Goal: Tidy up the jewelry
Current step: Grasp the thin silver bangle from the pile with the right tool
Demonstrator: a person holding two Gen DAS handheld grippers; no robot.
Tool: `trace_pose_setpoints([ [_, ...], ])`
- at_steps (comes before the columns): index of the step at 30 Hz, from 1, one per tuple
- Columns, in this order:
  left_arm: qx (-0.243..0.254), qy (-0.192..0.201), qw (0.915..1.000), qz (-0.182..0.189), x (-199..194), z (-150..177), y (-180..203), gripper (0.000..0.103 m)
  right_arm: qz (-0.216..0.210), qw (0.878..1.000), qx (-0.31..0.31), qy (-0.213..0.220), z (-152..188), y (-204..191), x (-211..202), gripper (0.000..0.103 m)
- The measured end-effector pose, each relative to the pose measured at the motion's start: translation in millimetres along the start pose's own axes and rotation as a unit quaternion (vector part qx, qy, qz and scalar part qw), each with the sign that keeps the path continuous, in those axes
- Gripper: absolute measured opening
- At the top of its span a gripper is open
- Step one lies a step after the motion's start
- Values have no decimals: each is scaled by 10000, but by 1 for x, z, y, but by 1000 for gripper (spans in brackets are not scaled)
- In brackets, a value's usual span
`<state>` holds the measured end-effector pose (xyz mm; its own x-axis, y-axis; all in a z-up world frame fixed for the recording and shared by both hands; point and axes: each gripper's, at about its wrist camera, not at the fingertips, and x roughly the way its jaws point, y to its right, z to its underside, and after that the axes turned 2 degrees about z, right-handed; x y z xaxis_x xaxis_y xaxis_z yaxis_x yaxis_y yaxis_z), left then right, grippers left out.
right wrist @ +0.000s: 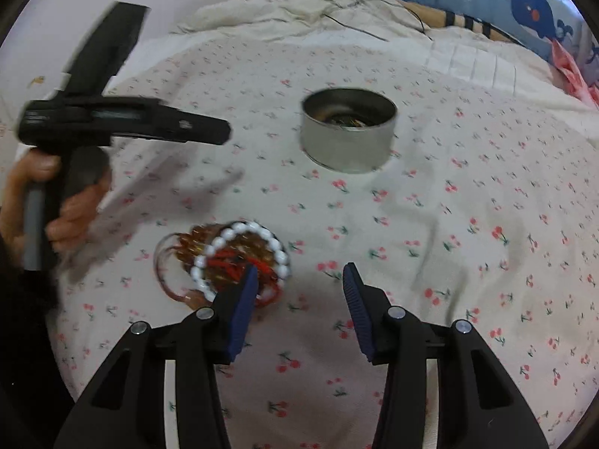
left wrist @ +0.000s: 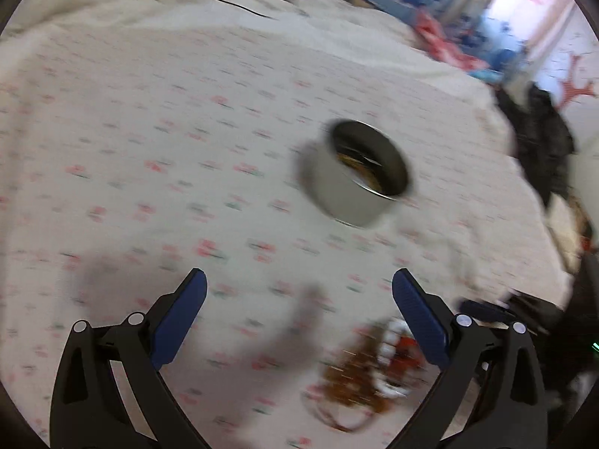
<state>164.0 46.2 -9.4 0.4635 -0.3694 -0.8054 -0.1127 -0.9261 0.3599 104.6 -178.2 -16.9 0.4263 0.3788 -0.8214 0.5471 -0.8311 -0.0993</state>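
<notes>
Between my right gripper (right wrist: pixel 299 277) fingers, which stand spread with nothing in them, I see only the cherry-print bedsheet (right wrist: pixel 449 224); the left finger's tip overlaps the pile of jewelry (right wrist: pixel 232 258), though I cannot tell whether it touches. That pile, a white bead bracelet (right wrist: pixel 243 232) ringing amber and red strands, lies on the bed just ahead and left. My left gripper (left wrist: pixel 299 288) is also spread wide and empty, hovering over the sheet, with the blurred jewelry beside its right finger. Farther out sits a round metal tin (right wrist: pixel 348 131), open, with some pieces already inside. Beyond it are crumpled bedding and a whale-print pillow (right wrist: pixel 524 3).
</notes>
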Motion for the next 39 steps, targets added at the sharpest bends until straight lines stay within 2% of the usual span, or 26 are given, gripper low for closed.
trace_pose_setpoints([
  [2, 282, -112, 9994, 185, 3, 4, 12, 95, -1, 10000, 26, -33, 1, 4, -1, 47],
  [5, 725, -51, 9973, -64, 4, 11, 29, 95, -179, 9998, -35, -13, 1, 1, -4, 47],
  [8, 620, -25, 9976, -307, 6, 10, 25, 95, -488, 9975, -409, 297, 0, -19, -15, 47],
  [9, 493, -73, 9985, -233, 7, 9, 20, 95, -598, 9959, -598, 319, 0, -28, -18, 47],
  [11, 384, -186, 9991, 23, 6, 8, 15, 95, -534, 9957, -718, 221, 2, -34, -14, 47],
  [13, 509, -224, 9983, 176, 5, 9, 20, 94, -411, 9965, -733, -39, 4, -30, -4, 47],
  [14, 654, -243, 9974, 173, 7, 11, 25, 90, -328, 9968, -729, -58, 5, -28, -2, 47],
  [17, 988, -221, 9948, -135, 11, 15, 38, 88, -623, 9958, -608, 290, 1, -32, -11, 47],
  [19, 826, -215, 9959, -314, 13, 12, 32, 88, -799, 9937, -641, 447, -2, -42, -12, 46],
  [22, 325, -177, 9983, -447, 11, 7, 12, 88, -688, 9924, -936, 414, 1, -65, -1, 32],
  [23, 160, -152, 9988, -432, 9, 5, 5, 88, -630, 9928, -951, 370, 2, -69, 4, 22],
  [26, -207, -61, 9993, -308, 4, 1, -9, 88, -578, 9938, -897, 308, 2, -70, 14, 15],
  [36, -48, -67, 9994, -332, 6, 2, 1, 89, -654, 9958, -595, 228, 4, -61, 19, 14],
  [37, -58, -65, 9994, -335, 5, 2, 0, 89, -671, 9958, -578, 238, 4, -61, 19, 11],
  [38, -71, -64, 9994, -334, 5, 2, 0, 89, -662, 9960, -539, 256, 4, -60, 19, 4],
  [39, -82, -67, 9994, -330, 5, 2, -1, 89, -689, 9960, -496, 260, 2, -58, 20, 3],
])
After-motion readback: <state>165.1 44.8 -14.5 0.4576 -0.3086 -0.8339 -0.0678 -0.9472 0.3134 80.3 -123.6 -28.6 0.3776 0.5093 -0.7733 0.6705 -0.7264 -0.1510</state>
